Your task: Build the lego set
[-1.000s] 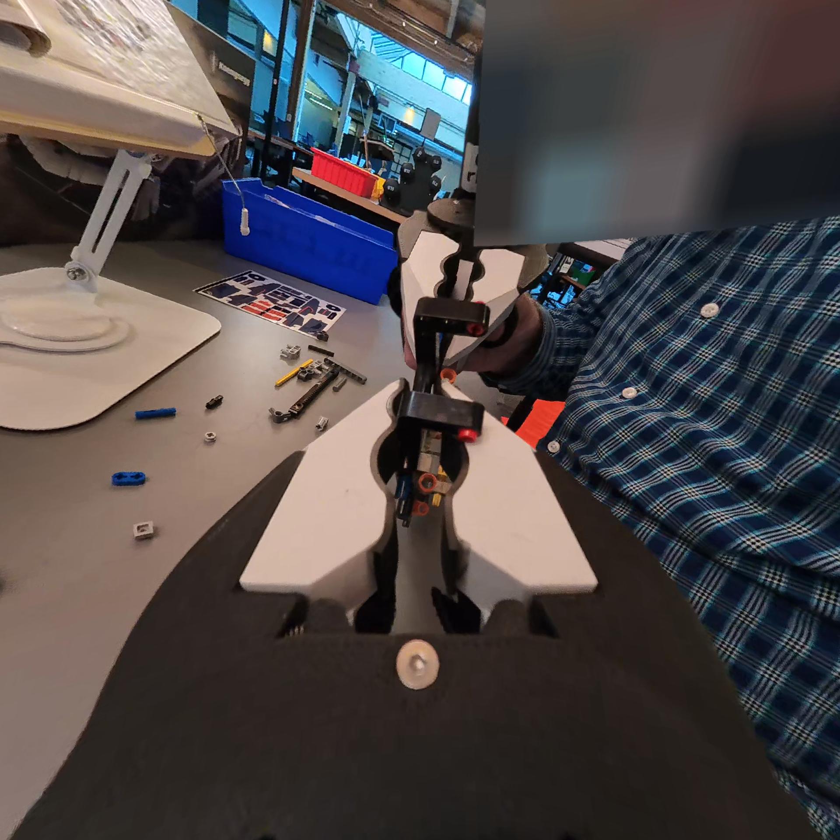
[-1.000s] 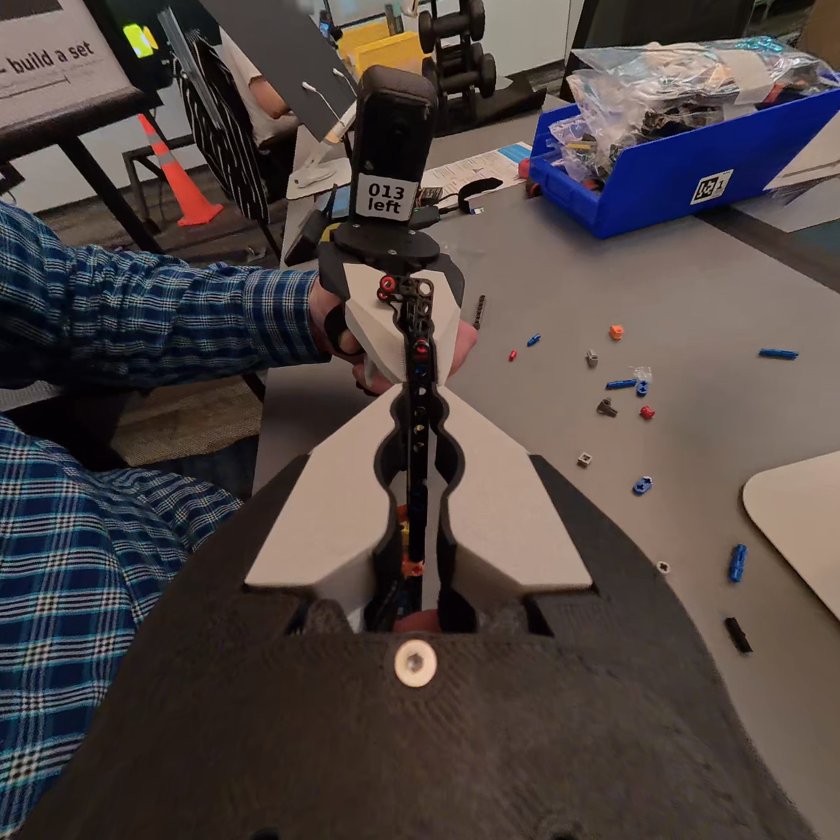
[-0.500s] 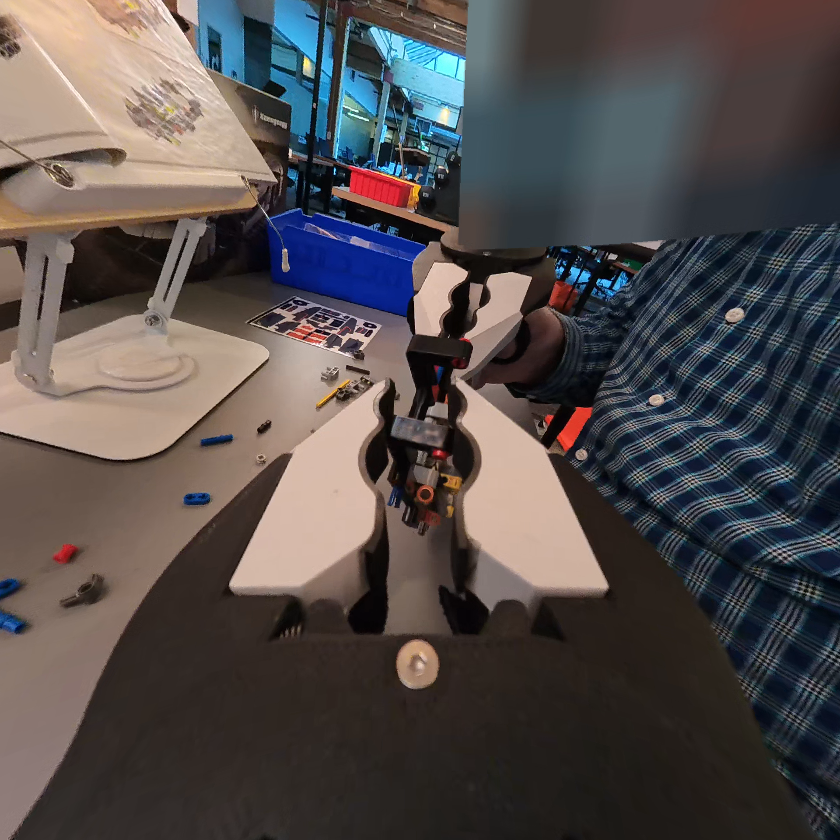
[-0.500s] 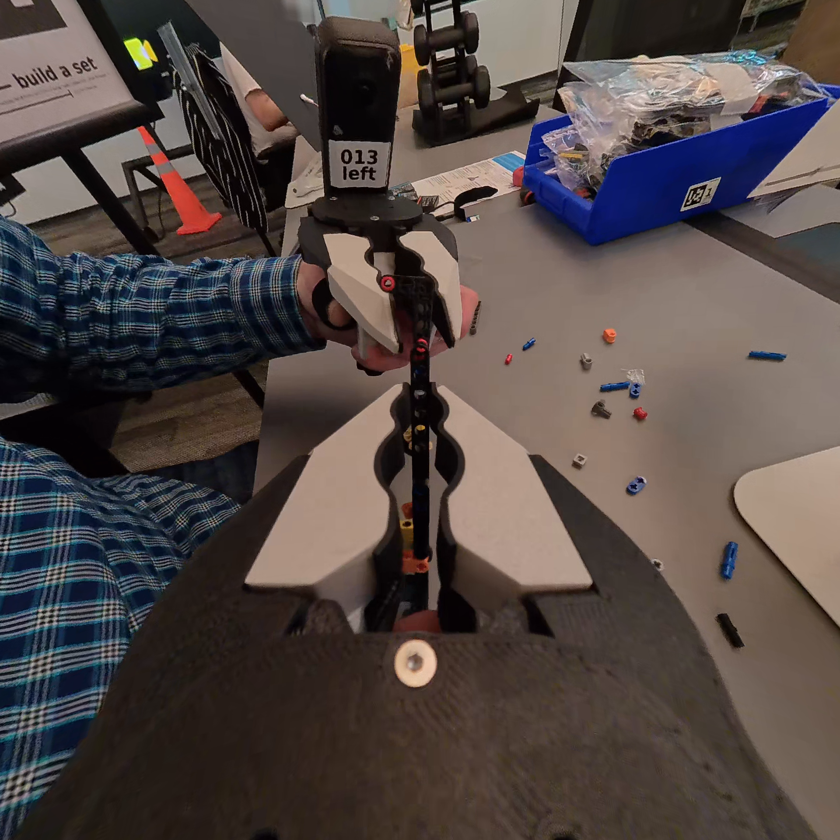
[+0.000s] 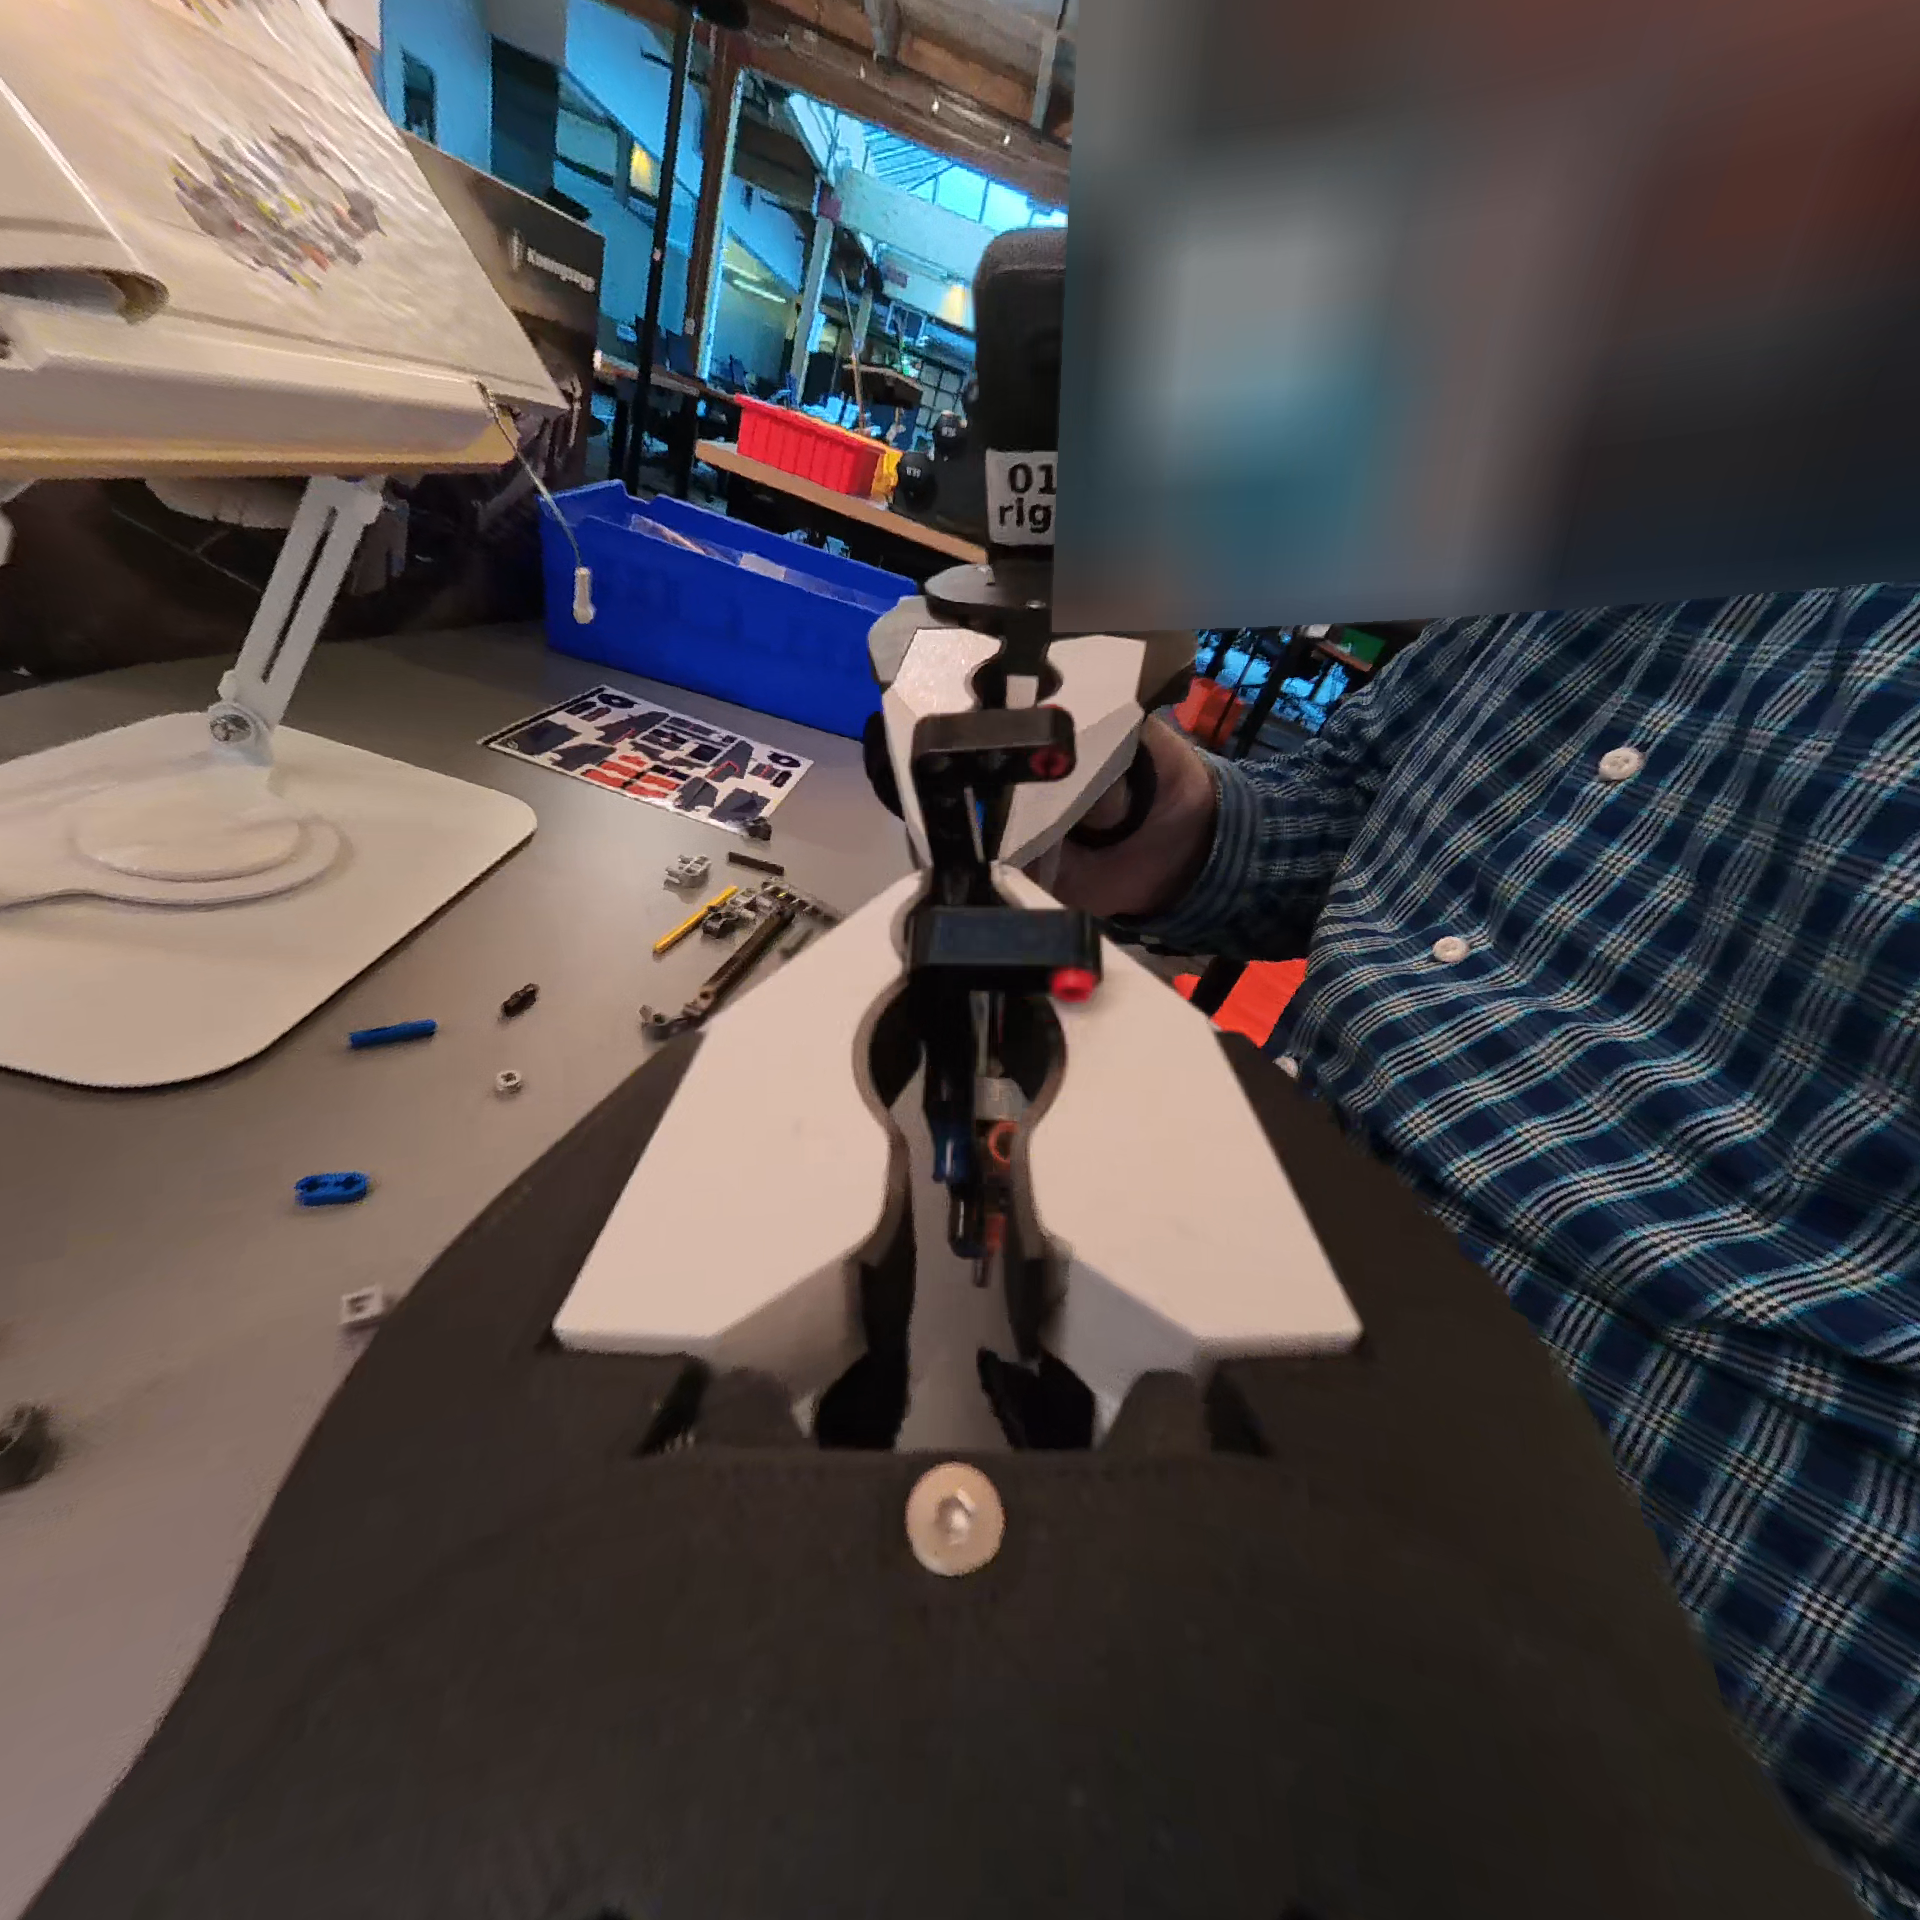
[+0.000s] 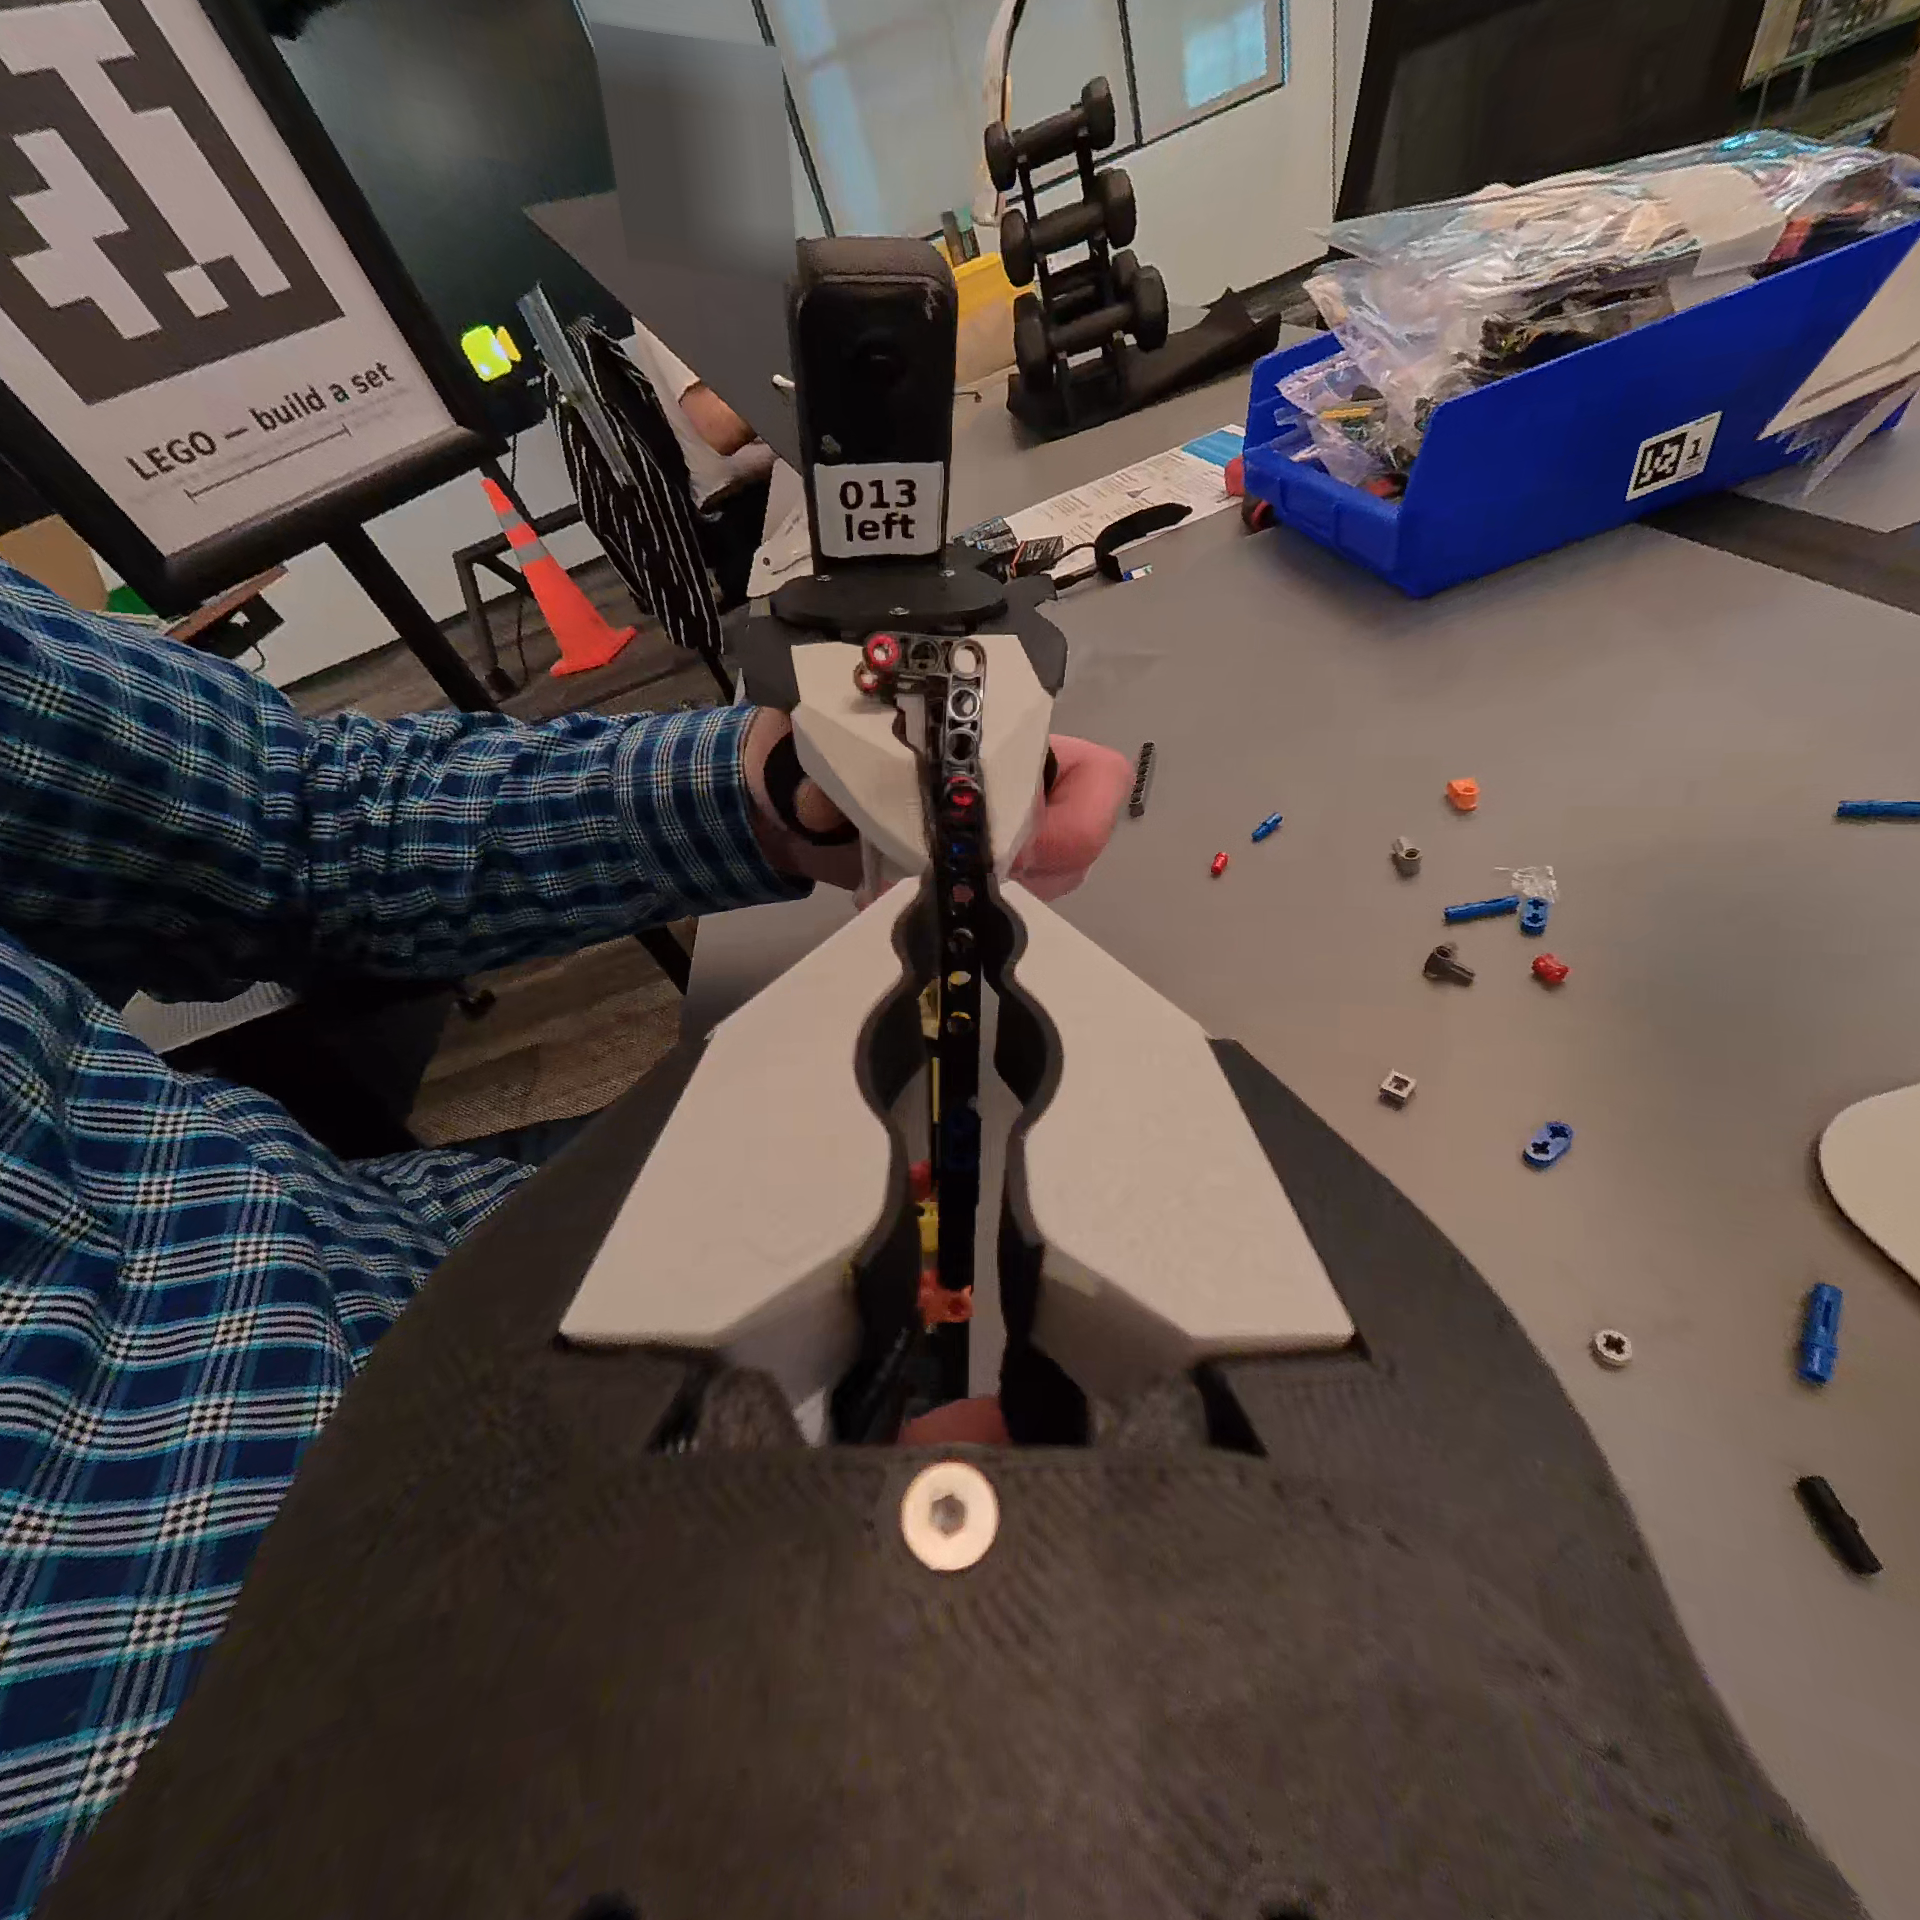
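A long black Lego beam assembly [image 6: 961,977] with red, blue and yellow pins runs between my two grippers, held above the grey table [image 6: 1351,675]. My right gripper [image 6: 961,896] is shut on one end of it. My left gripper [image 5: 968,899] is shut on the other end, where a black cross piece with a red pin [image 5: 1070,982] sits at its fingertips. The grippers face each other almost tip to tip. The left gripper [image 6: 935,868] shows in the right wrist view and the right gripper [image 5: 997,857] in the left wrist view. A second cross piece [image 5: 992,732] lies against the right gripper's fingers.
Loose small pieces [image 6: 1486,909] are scattered on the table. A blue parts bin [image 6: 1558,468] holds plastic bags. A white book stand [image 5: 208,883] carries the instruction booklet, with a sticker sheet [image 5: 649,748] and a small sub-assembly [image 5: 727,956] nearby. A plaid sleeve [image 5: 1610,1039] is close by. Both grippers' tips are close together, under 4 cm apart.
Both grippers keep hold of the assembly. Half a second ago they stood a little apart; now they are almost tip to tip again. The left gripper's view has swung slightly.
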Tool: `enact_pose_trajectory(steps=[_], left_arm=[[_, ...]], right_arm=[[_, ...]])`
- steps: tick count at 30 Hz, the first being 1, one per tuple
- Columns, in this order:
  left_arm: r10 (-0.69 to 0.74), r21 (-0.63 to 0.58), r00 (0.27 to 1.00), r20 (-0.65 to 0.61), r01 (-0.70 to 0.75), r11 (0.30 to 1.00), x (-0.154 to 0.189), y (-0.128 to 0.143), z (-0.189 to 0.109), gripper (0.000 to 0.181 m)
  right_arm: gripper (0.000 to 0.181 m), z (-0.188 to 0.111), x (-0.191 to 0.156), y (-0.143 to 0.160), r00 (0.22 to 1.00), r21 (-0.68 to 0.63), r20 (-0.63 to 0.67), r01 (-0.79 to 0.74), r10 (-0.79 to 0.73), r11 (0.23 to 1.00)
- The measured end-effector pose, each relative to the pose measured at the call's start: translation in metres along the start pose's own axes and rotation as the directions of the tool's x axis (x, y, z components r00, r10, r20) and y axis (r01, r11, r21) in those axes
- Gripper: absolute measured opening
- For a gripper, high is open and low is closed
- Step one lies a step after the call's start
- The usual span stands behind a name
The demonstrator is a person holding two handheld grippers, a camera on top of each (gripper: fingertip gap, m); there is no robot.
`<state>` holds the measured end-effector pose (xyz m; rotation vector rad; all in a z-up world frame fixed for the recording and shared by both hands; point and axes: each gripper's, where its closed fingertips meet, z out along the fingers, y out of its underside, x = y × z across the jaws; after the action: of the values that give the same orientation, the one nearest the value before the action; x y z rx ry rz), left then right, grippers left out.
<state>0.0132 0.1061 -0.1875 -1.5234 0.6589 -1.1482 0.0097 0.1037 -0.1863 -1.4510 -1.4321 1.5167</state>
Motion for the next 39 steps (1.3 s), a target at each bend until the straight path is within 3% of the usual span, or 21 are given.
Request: enact_pose_trajectory(steps=[5,15,23,39], left_arm=[[-0.026,0.037,0.999,-0.036,0.027,0.999,0.003,-0.004,0.0,0.006],[-0.001,-0.051,1.0,-0.027,0.0,0.999,0.006,0.001,0.004,0.006],[-0.012,-0.059,0.999,-0.041,0.01,0.998,0.008,0.004,0.004,0.006],[0.003,0.01,0.989,-0.15,-0.002,1.0,0.027,-0.011,-0.003,0.005]], right_arm=[[0.004,-0.001,-0.002,-0.005,1.0,0.003,-0.01,0.023,-0.023,1.0],[0.004,-0.005,-0.004,-0.004,0.993,0.054,0.086,-0.085,0.08,0.995],[0.004,-0.005,-0.007,0.002,0.996,-0.007,0.091,-0.022,0.023,1.0],[0.004,-0.001,-0.026,-0.014,0.995,0.015,0.06,0.074,-0.075,0.997]])
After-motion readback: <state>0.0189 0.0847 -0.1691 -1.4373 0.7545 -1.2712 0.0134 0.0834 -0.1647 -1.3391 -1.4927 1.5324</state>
